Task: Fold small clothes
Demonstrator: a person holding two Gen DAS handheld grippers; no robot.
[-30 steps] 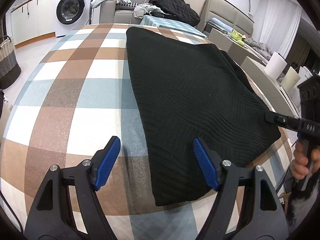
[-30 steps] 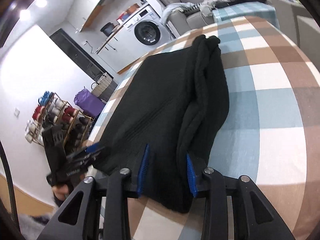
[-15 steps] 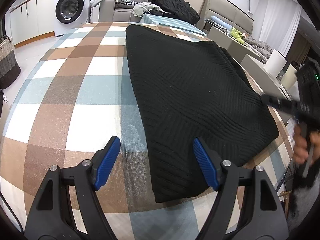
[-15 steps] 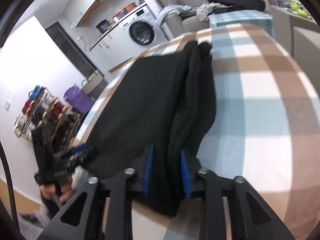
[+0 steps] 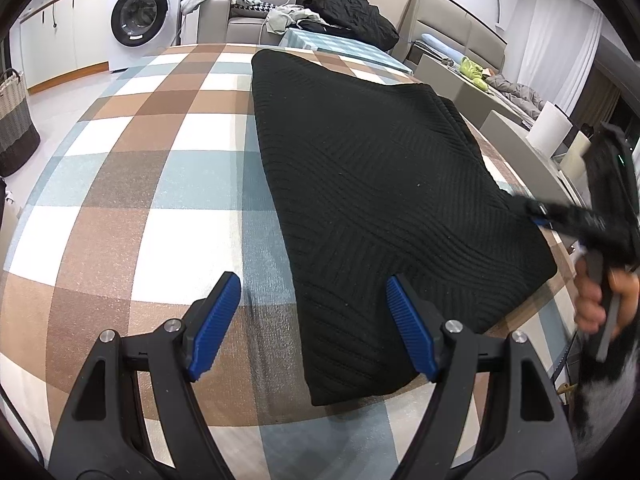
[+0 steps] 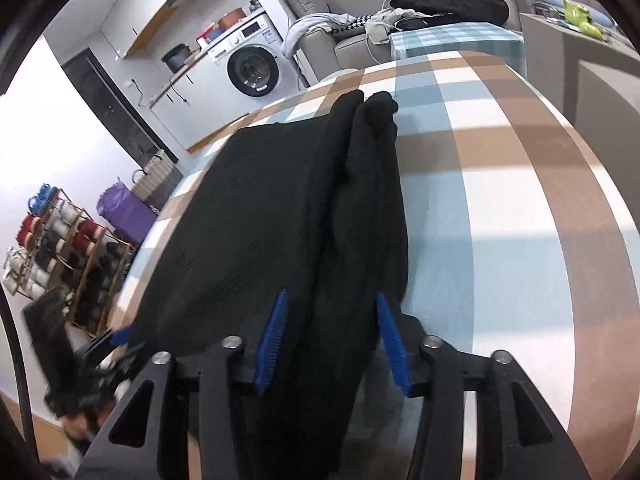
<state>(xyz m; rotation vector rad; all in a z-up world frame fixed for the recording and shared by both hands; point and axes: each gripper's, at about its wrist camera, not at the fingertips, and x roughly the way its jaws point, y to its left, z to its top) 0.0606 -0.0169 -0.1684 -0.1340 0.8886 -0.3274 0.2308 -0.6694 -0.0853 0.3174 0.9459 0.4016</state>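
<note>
Garment: black knit sweater [image 5: 372, 184] is lying folded on checked tablecloth [image 5: 160, 152]; likely soft, thick, drapey.
Left gripper [image 5: 314, 326]: hovering spread, empty.
Right gripper [image 6: 330, 344]: parted, straddling thick folded edge.
Hold: judged best at layered edge.

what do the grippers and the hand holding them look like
Both the left gripper and right gripper are matte black angular frames with triangular cutouts, silver screws and ribbed blue pads. A bare hand grips the right gripper's black handle; no sleeve shows.

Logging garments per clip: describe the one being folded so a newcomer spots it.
Find the table under the brown, blue and white checked cloth. The black ribbed knit garment lies folded flat on it, unlike the crumpled black heap on the sofa behind.
</note>
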